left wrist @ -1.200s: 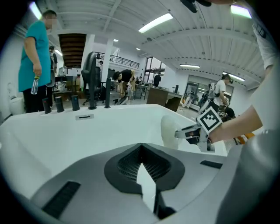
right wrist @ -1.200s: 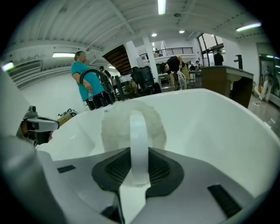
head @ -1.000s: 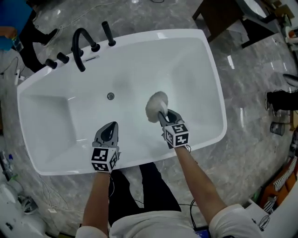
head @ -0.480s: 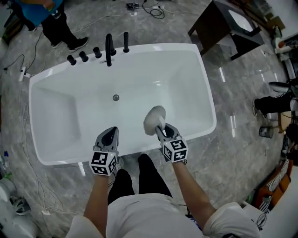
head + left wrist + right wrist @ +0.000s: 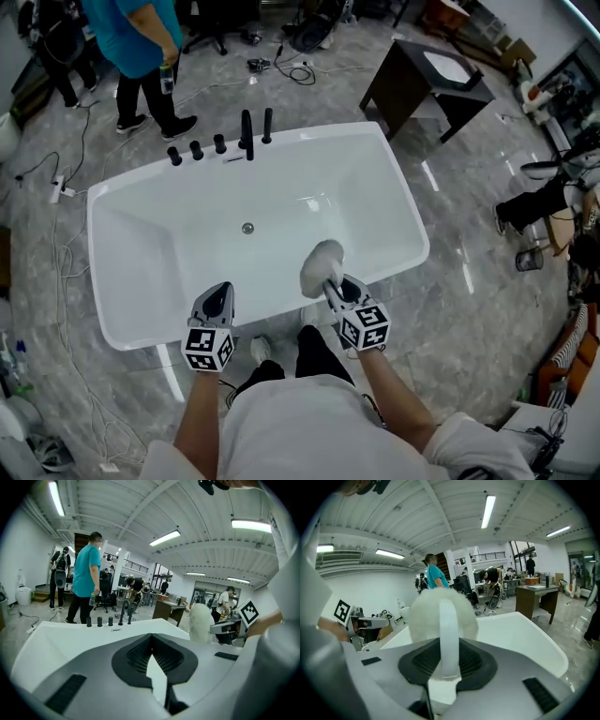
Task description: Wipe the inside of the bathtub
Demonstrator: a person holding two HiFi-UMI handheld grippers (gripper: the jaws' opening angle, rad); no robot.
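The white bathtub [image 5: 403,217] lies below me, with a black faucet [image 5: 247,134] on its far rim and a drain [image 5: 247,228] in its floor. My right gripper [image 5: 337,284] is shut on the white handle of a fluffy white brush [image 5: 322,264], held over the tub's near rim. In the right gripper view the brush [image 5: 426,616] stands up from the right gripper [image 5: 449,660], the tub [image 5: 520,634] behind it. My left gripper [image 5: 217,292] hovers at the near rim, shut and holding nothing. In the left gripper view the left gripper [image 5: 151,641] has its jaws together, the brush [image 5: 201,623] at its right.
A person in a teal top [image 5: 141,47] stands on the marble floor beyond the faucet. A dark table [image 5: 422,80] stands at the back right. Cables [image 5: 56,272] trail along the floor left of the tub. My own feet are just under the near rim.
The view has pulled up and back, so the tub looks smaller. Both grippers have drawn back from over the tub's floor to its near rim, the brush still held.
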